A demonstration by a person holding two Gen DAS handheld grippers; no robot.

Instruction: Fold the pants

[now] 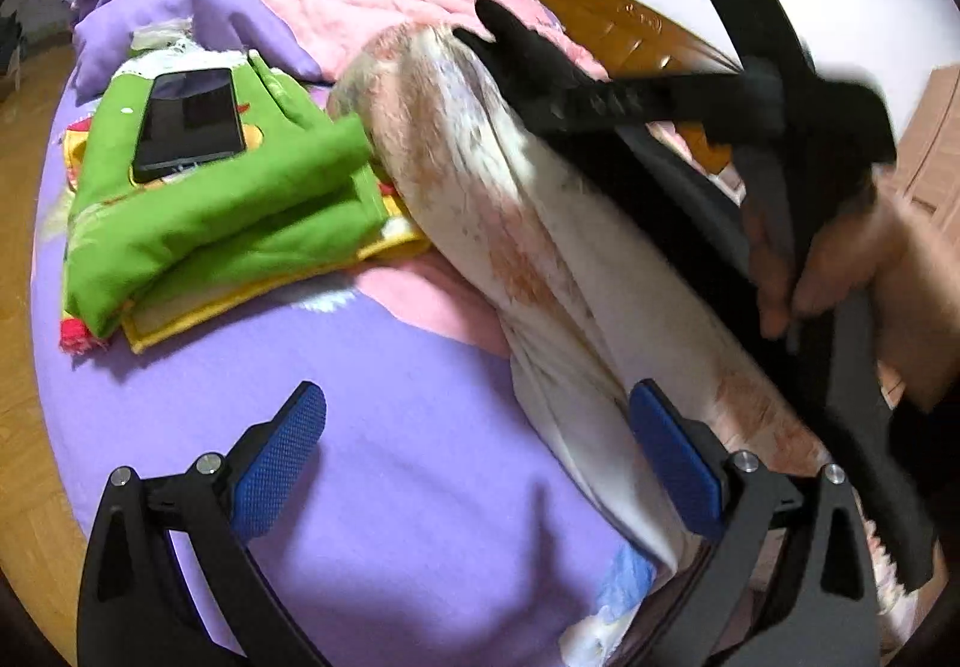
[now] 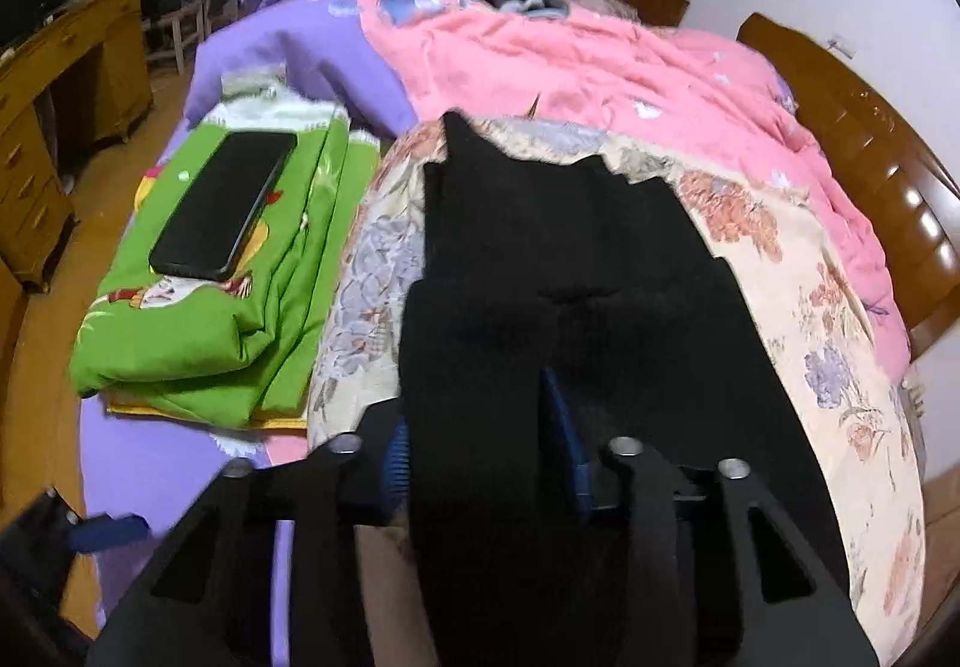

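The black pants lie on a flowered quilt on the bed, already doubled over at least once; a further fold seems left. The right tongs have narrowed around the near edge, blue pads against the cloth, apparently grasping it. The left tongs stand wide apart over the purple sheet, holding nothing.

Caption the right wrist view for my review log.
Right tongs grip black pants on a floral quilt beside a phone.
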